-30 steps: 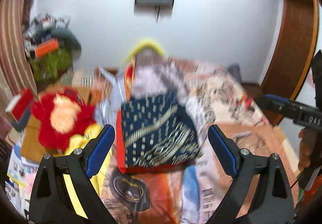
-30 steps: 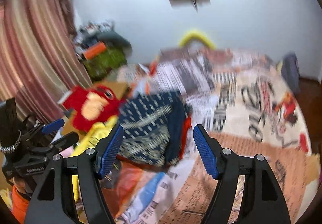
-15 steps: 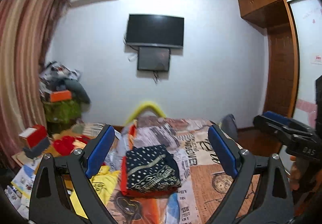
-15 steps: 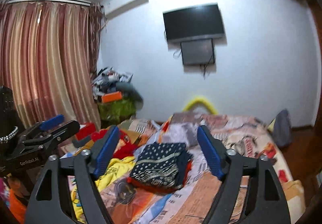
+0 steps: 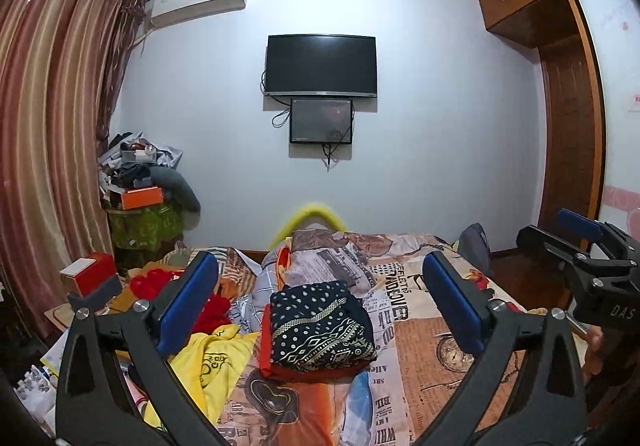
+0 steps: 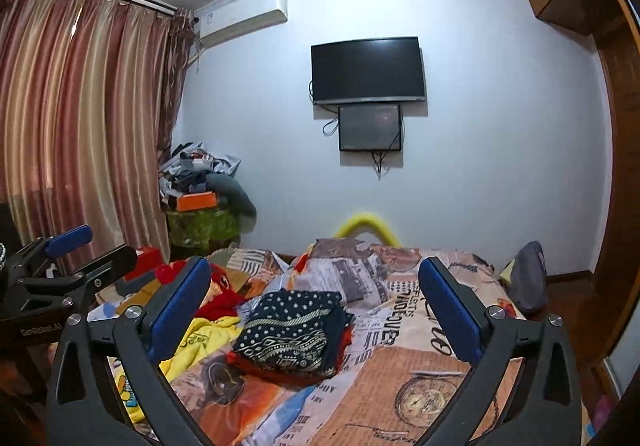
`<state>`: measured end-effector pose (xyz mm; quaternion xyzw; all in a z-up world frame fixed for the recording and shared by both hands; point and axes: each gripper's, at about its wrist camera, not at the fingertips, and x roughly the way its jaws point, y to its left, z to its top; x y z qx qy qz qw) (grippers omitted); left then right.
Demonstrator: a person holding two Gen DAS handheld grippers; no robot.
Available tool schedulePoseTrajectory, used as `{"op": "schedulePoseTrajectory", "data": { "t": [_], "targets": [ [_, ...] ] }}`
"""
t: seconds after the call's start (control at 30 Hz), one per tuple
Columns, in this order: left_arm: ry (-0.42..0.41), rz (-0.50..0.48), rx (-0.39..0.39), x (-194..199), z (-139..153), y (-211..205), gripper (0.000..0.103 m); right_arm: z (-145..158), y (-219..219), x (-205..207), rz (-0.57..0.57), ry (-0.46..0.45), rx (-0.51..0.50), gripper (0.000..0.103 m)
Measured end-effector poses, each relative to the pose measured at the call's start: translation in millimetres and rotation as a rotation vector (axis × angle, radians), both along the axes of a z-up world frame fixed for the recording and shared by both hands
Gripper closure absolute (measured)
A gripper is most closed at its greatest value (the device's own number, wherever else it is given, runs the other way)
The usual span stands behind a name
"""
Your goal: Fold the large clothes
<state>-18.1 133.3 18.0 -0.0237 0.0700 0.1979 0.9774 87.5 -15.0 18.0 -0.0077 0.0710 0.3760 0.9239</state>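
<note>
Both tools raised, folded stack (image 5: 320, 330) on the bed (image 5: 436, 362).
I hold left tool (image 5: 320, 310) and right tool (image 6: 312, 310) spread and empty, since the stack looks finished.

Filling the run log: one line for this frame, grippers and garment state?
left gripper: open, empty | right gripper: open, empty | navy patterned garment: folded, on bed | yellow garment: unfolded

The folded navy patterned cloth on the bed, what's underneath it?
Under the folded navy cloth a red garment shows along its left and front edges, lying on the printed bedspread. How much red fabric lies beneath is hidden.
</note>
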Motion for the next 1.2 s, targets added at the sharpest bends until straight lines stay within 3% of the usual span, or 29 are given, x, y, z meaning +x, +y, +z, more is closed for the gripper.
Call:
{"op": "schedulePoseTrajectory", "data": {
  "t": [1.2],
  "targets": [
    [0.026, -0.009, -0.014, 7.4, -6.6, 3.9, 0.000, -6.1, -11.8, -1.5, -0.006, 0.060, -0.011, 0.000]
  ]
}}
